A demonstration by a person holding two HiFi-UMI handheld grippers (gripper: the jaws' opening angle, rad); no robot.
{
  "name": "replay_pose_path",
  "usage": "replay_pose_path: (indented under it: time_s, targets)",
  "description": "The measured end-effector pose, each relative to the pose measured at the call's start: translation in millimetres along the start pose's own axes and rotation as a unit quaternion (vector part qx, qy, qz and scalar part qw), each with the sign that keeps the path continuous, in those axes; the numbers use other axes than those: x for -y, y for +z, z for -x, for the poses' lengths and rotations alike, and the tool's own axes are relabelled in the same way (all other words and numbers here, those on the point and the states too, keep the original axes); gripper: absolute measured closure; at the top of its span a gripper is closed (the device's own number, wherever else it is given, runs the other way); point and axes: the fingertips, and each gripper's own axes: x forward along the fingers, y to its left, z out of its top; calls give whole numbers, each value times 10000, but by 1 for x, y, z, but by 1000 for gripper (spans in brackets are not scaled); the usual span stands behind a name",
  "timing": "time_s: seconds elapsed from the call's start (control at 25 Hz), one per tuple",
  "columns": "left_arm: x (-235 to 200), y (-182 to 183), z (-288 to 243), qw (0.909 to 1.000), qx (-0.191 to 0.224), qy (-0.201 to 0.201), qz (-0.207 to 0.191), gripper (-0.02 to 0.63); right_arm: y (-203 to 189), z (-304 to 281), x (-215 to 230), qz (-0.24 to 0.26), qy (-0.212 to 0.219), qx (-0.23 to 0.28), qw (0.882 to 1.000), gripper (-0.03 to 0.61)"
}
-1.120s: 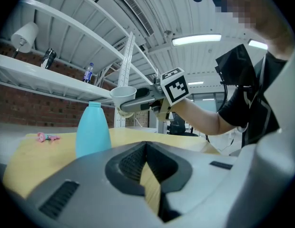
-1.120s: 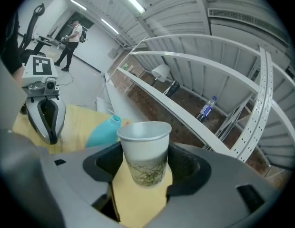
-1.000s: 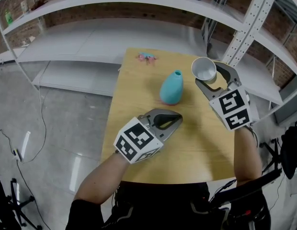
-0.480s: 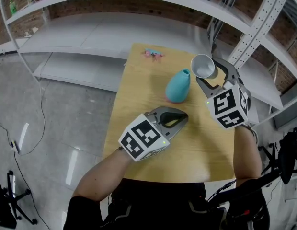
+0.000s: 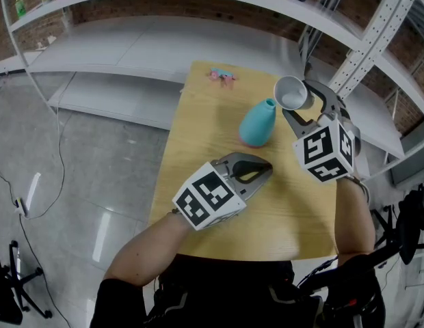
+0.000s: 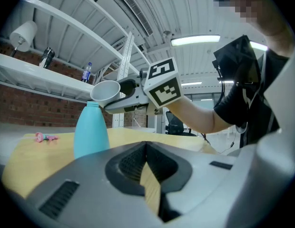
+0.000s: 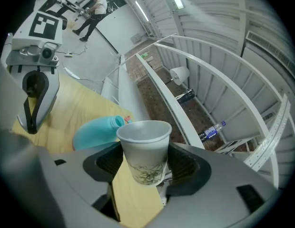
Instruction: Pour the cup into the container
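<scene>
The right claw [image 5: 298, 106] clasped a leaf-printed cup [image 5: 290, 92] at the teal container's [image 5: 258, 123] two o'clock, and the left claw [image 5: 264, 171] was clenched shut.

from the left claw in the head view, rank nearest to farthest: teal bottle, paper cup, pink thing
From the left claw:
1. teal bottle, just ahead
2. paper cup, held up at right
3. pink thing, at the far edge
</scene>
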Motion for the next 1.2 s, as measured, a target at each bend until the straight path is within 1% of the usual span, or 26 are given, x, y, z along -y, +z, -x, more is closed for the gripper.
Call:
replay_pose_path:
  time_s: [0.32, 1.2]
  targets:
    - [0, -1, 0, 10000, 14, -5, 32, 612, 6, -1, 1, 403, -154, -77, 9990, 281]
    - [1, -1, -1, 10000, 12, -64, -11, 612, 8, -6, -1, 859, -247, -144, 9959, 281]
